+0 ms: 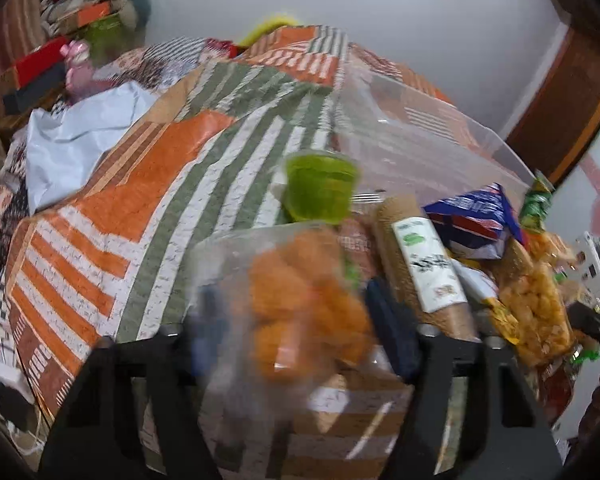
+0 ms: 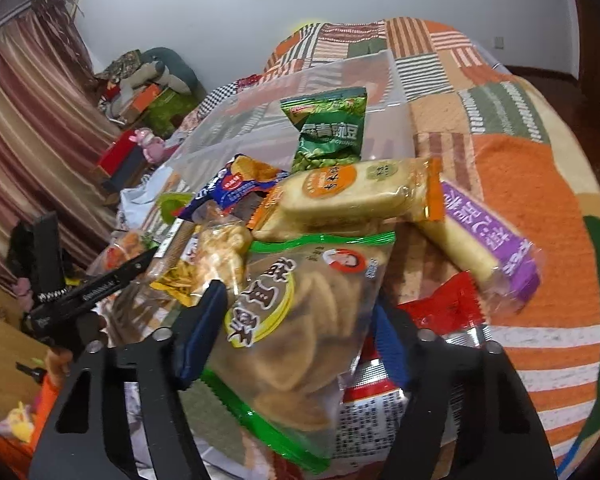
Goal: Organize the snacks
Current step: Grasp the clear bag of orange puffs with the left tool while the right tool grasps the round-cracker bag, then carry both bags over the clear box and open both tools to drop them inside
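Note:
A pile of snack packets lies on a patchwork bedspread [image 1: 180, 200]. My left gripper [image 1: 300, 332] is shut on a clear bag of orange puffed snacks [image 1: 300, 300], which is blurred, at the left edge of the pile. My right gripper [image 2: 296, 320] is shut on a green-trimmed clear bag of brown biscuits [image 2: 300, 320] at the front of the pile. Behind that bag lie an orange pack of rice crackers [image 2: 352, 196], a green pea packet [image 2: 328, 132], a purple-labelled pack [image 2: 488, 240] and a red packet [image 2: 440, 308].
A clear plastic bin [image 1: 420, 132] stands on the bed just behind the pile. A green cup [image 1: 320, 188], a tube of biscuits with a white label [image 1: 424, 268] and a blue bag [image 1: 476, 220] lie near my left gripper. Boxes and cushions crowd the far left by the curtain [image 2: 28, 140].

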`<state>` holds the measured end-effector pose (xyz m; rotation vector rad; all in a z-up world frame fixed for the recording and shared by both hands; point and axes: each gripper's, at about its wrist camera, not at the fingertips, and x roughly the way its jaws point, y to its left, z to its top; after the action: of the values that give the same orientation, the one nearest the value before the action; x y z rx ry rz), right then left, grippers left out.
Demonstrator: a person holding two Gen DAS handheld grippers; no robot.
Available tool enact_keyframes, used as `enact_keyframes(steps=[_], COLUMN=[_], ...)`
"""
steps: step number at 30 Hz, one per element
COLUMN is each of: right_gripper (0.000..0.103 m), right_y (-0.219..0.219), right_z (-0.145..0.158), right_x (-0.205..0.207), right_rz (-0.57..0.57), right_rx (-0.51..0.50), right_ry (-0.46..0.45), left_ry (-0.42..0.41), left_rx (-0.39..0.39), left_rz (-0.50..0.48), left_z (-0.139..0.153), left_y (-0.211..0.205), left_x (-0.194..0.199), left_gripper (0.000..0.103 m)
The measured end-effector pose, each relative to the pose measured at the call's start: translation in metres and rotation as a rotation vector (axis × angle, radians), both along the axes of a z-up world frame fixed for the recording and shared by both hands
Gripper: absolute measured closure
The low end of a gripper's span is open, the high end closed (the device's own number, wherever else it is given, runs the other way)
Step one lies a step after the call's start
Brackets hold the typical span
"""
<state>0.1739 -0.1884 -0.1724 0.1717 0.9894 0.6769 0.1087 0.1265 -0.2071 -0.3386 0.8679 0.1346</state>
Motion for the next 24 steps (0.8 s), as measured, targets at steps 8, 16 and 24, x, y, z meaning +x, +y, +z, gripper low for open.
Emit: enact_keyframes(steps=[8,16,24], right_gripper=[0.056,0.057,0.057], right_y=[0.001,-0.010,-0.016], right_z=[0.009,0.031,0.065], right_x=[-0.012,-0.013,0.001], right_rz=[-0.004,-0.024,-0.069], right_rx=[-0.034,-0.005,0.026], right_ry=[-0.079,-0.153,-0.270], left_ry=[-0.027,-0.122,-0.238], left_rx=[0.053,0.085,0.100], left_rz=[-0.050,-0.057,-0.081], left_z=[0.017,0.053,0.093], left_y=[-0.018,-0.025,-0.035], left_x=[-0.007,-0.023,-0.013], left_gripper=[0.066,0.068,0.068])
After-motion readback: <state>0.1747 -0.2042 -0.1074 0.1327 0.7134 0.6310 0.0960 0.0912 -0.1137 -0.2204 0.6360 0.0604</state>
